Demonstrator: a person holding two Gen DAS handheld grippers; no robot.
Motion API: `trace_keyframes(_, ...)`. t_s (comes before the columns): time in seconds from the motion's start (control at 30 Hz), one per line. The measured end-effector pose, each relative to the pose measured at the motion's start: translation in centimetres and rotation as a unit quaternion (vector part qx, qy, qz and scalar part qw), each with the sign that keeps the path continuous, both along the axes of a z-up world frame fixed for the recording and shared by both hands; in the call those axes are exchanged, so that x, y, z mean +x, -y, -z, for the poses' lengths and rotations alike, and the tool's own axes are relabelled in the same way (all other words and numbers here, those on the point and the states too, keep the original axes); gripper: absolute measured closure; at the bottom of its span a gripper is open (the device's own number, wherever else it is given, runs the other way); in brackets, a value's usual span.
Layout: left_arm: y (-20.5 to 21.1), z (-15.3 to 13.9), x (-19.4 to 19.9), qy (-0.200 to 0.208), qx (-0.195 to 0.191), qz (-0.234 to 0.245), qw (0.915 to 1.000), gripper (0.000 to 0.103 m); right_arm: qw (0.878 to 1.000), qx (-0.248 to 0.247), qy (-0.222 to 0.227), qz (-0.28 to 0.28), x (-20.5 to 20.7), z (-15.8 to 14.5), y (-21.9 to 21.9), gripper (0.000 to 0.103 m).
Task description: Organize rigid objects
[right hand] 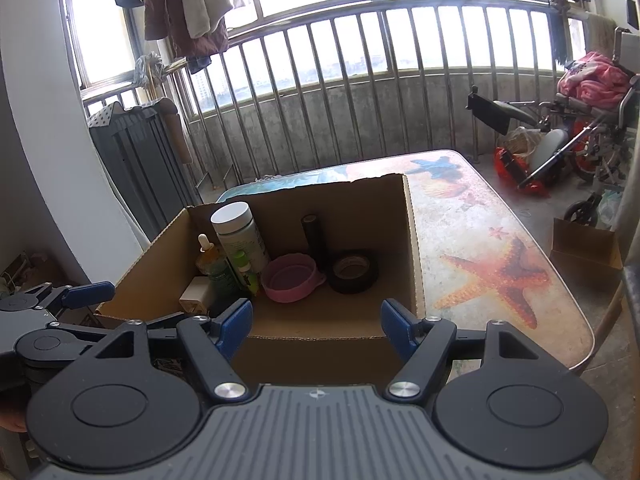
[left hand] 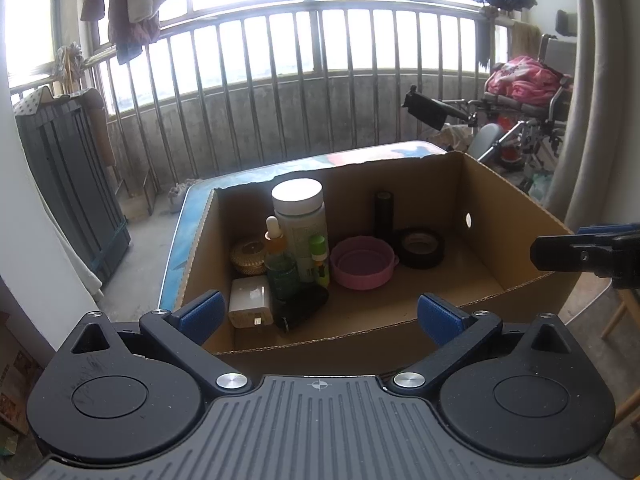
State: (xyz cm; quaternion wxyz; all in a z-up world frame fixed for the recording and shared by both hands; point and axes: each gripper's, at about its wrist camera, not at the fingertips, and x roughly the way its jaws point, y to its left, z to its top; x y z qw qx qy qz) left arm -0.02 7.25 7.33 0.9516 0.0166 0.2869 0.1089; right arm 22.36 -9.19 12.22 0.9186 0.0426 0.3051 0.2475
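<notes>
Left gripper (left hand: 318, 314): jaws stand wide apart with nothing between them, held just short of the near wall of the cardboard box (left hand: 516, 208).

Right gripper (right hand: 316, 326): jaws likewise spread and empty, facing the same box from its near side.

Box: open-topped, standing on the table (right hand: 480, 240); all the task's things already lie inside it, ahead of both pairs of jaws.

White-capped jar (left hand: 302, 220): upright, ahead and left of centre of the left jaws, against the far wall. Judged stiff plastic, smooth and moderately heavy; best taken around the body below the cap.

Dropper bottle (left hand: 278, 258): upright, touching or just beside the jar, nearer the jaws. Probably glass, so fragile and slippery; take the wider body, not the thin neck.

Small green-capped bottle (left hand: 319, 258): just beside the jar; light and easily tipped.

White charger (left hand: 250, 300): nearest the left finger of the left jaws. Hard, flat-sided, an easy hold across its faces.

Round woven tin (left hand: 249, 257): behind the charger, partly hidden.

Pink bowl (left hand: 363, 264): ahead, midway between the jaws. Looks like soft collapsible silicone; pinch the rim.

Tape roll (left hand: 420, 247): lying flat, right of the bowl; stiff, grip through the hole and over the wall.

Black cylinder (left hand: 385, 210): upright behind the tape; tall, likely to topple.

Progress: packing appears nearly done.
</notes>
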Motion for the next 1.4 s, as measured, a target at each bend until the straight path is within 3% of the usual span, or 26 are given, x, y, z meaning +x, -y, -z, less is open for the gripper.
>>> trace_keyframes(1.4, 0.17, 0.16, -0.03, 0.000, 0.004, 0.004, 1.0000, 0.000, 1.000, 0.001, -0.010, -0.005, 0.25, 0.32, -0.24, 0.030)
